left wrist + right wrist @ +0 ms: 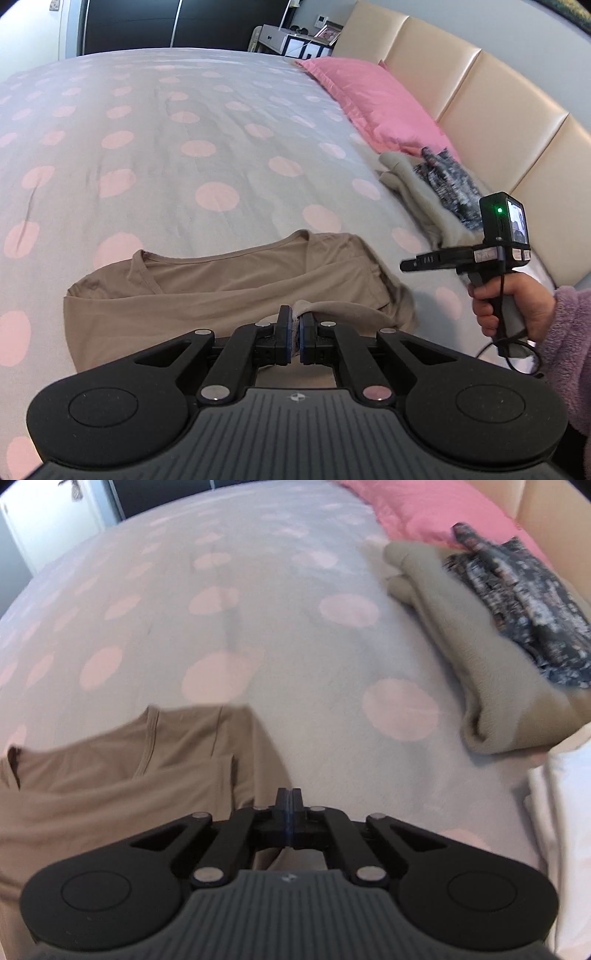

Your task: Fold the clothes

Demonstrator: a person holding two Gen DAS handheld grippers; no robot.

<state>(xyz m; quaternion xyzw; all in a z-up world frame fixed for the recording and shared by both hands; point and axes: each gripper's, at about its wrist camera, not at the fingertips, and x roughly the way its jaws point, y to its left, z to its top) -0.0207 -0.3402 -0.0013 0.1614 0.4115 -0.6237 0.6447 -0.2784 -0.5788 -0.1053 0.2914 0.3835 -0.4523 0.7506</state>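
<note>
Spread across everything: a grey bed cover (155, 155) dotted with pale pink circles, with a cream padded headboard (480, 96) along the far right and a pink pillow (376, 99) against it; lay near the pillow a stack of folded clothes, a beige fleece garment (480, 657) with a dark patterned garment (524, 613) on top; lay nearer, flat on the cover, a tan V-neck top (221, 288), partly folded, one sleeve brought across the chest, neckline away from the cameras.

Pinched a raised ridge of the tan cloth at the near hem: the left gripper (295, 328), a wad of fabric caught between the blue pads; hovered just off the top's right edge, pressed together on nothing: the right gripper (291, 812), bare cover ahead of it; held by a hand (513, 310) in a fuzzy purple sleeve.

Risks as judged: a one-sided lift of the hem, likely to drag the crossed sleeve loose and skew the fold, since only the left tool gripped cloth; a thin pinch, liable to slip under a quick pull; a bunched crease set in at the wad; a sweep to the right, close enough to topple the stack.
</note>
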